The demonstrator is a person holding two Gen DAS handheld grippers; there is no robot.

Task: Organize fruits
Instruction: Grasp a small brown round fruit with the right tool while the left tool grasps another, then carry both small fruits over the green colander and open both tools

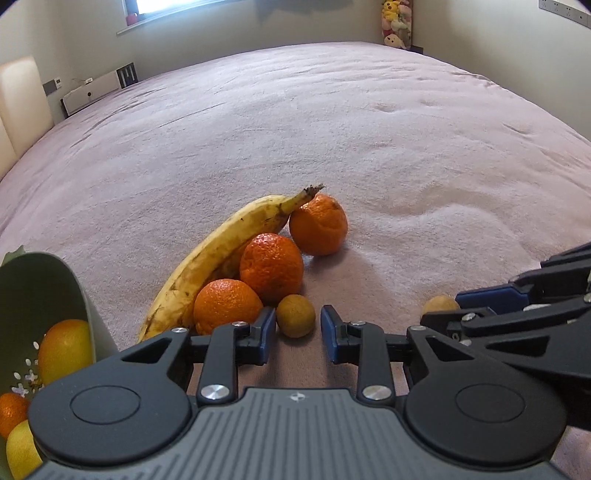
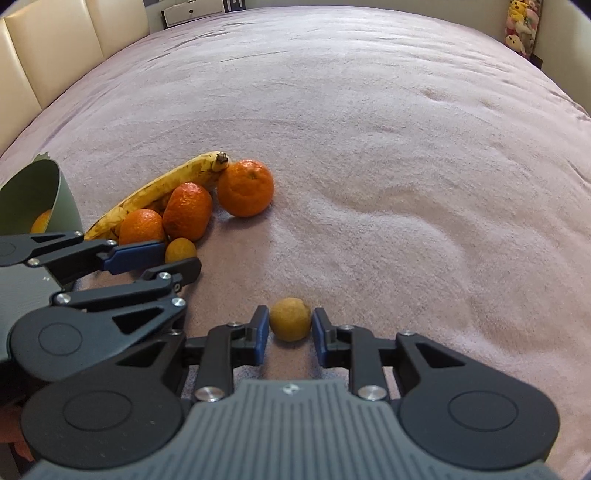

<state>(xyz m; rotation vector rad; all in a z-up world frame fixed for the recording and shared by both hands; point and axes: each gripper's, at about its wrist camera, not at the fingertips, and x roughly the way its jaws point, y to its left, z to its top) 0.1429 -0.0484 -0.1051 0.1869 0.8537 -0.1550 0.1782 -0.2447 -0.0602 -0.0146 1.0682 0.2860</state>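
Three oranges (image 1: 271,266) and one spotty banana (image 1: 207,266) lie on the bed (image 1: 332,129). Two small brown fruits: one (image 1: 295,315) before the spread left hand-held gripper (image 1: 298,328), one (image 2: 290,319) (round, dull) between the spread right hand-held gripper (image 2: 290,328). Green bowl (image 1: 40,280) at nine o'clock.

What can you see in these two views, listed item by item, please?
Banana: 1, yellow with brown spots, on the bedspread, behind the oranges.
Oranges: 3 on the bedspread, orange, along the banana.
Small brown fruits: 2, tan; one between the right gripper's fingers, one between the left's.
Bowl: 1, green, tipped, far left, fruit inside.
Bedspread: 1, pink.
Plush toys: several, far corner.
Left gripper: open.
Right gripper: open, not visibly touching the fruit.
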